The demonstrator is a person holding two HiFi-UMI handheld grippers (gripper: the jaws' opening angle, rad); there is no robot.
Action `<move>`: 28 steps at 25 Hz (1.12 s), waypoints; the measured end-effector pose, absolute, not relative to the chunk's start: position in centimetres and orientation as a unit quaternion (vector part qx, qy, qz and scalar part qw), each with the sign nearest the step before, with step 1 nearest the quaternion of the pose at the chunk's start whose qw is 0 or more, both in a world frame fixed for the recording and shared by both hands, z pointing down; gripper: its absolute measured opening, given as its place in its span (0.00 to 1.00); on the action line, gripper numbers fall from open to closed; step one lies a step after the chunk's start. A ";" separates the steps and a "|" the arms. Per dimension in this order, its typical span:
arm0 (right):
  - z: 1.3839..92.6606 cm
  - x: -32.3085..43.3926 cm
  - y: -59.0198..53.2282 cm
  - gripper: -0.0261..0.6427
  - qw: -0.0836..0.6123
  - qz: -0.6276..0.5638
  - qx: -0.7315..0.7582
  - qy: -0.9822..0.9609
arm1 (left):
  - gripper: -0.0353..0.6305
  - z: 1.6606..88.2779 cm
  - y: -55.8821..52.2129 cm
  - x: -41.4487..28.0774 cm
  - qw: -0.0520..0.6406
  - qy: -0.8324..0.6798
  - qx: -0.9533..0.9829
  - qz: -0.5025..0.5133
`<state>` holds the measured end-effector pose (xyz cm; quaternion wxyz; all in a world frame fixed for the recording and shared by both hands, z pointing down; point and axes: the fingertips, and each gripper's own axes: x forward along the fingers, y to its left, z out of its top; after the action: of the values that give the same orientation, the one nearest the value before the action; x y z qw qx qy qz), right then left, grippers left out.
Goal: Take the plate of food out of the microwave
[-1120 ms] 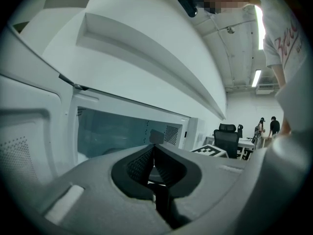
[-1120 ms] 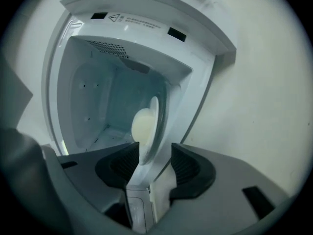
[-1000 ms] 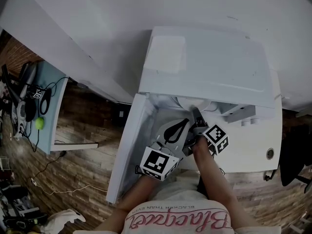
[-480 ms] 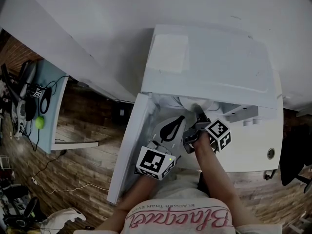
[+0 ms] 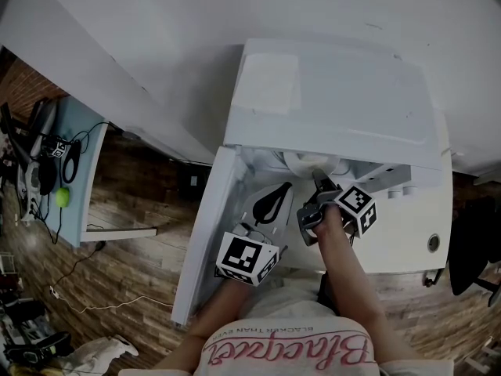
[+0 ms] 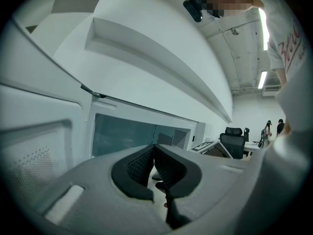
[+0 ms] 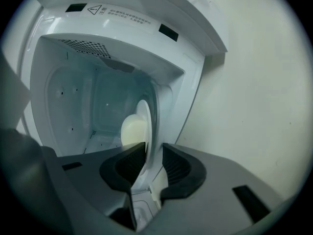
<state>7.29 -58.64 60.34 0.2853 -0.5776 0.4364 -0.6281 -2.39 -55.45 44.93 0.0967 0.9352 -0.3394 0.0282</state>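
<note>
Right gripper view: the right gripper (image 7: 154, 153) is reached into the open front of the microwave (image 7: 73, 97), and the rim of the white plate (image 7: 146, 121) is seen standing between its fingers (image 7: 178, 168). These fingers are closing on the rim; a narrow gap can still be made out beside one pad, so a firm clench is not yet shown. The plate is inside the microwave cavity, near its front opening, and a pale rounded piece of food (image 7: 131, 130) is carried on it.

In the head view, the right gripper (image 5: 319, 185) is found at the mouth of the microwave (image 5: 337, 100), just under its top edge, where a sliver of the plate (image 5: 305, 161) is visible. The microwave door (image 5: 205, 233) is swung fully open. The left gripper (image 5: 275, 198) is held in front of the microwave, between the door and the right gripper. In the left gripper view its fingers (image 6: 139, 165) are pressed together with nothing between them, and the door's window (image 6: 122, 133) is seen beyond them.
</note>
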 end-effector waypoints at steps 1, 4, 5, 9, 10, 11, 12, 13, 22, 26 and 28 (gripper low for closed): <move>60.2 7.3 -58.6 0.21 0.283 -0.629 -0.578 0.436 | 0.06 44.9 -55.4 -2.4 0.097 -0.340 0.935 0.028; 59.9 7.2 -58.6 0.19 0.278 -0.628 -0.580 0.438 | 0.06 44.9 -55.3 -2.5 0.097 -0.340 0.935 0.027; 59.7 7.2 -58.6 0.18 0.277 -0.626 -0.581 0.441 | 0.06 44.9 -55.2 -2.5 0.097 -0.339 0.935 0.027; 59.1 6.8 -58.7 0.10 0.276 -0.625 -0.573 0.452 | 0.06 44.7 -55.1 -2.5 0.097 -0.337 0.936 0.024; 59.0 6.6 -58.6 0.10 0.282 -0.625 -0.568 0.455 | 0.06 44.7 -55.0 -2.5 0.097 -0.337 0.936 0.024; 59.0 6.5 -58.6 0.09 0.291 -0.624 -0.563 0.458 | 0.06 44.6 -54.9 -2.4 0.096 -0.336 0.937 0.023; 58.9 6.5 -58.6 0.08 0.300 -0.621 -0.558 0.461 | 0.06 44.5 -54.7 -2.4 0.096 -0.335 0.937 0.022; 58.7 6.5 -58.6 0.08 0.310 -0.618 -0.553 0.465 | 0.06 44.4 -54.6 -2.4 0.095 -0.334 0.938 0.021; 58.3 6.4 -57.8 0.07 0.336 -0.619 -0.523 0.480 | 0.06 43.7 -54.3 -2.4 0.082 -0.344 0.935 0.020; 58.3 6.5 -57.4 0.07 0.341 -0.618 -0.518 0.483 | 0.06 43.2 -54.6 -2.5 0.071 -0.353 0.933 0.017; 58.2 6.6 -57.1 0.07 0.344 -0.616 -0.516 0.486 | 0.06 43.0 -54.9 -2.8 0.068 -0.363 0.929 0.015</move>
<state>6.57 -57.15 58.19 0.3436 -0.5159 0.4858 -0.6163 -2.77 -54.93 43.01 0.0678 0.9293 -0.3626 0.0153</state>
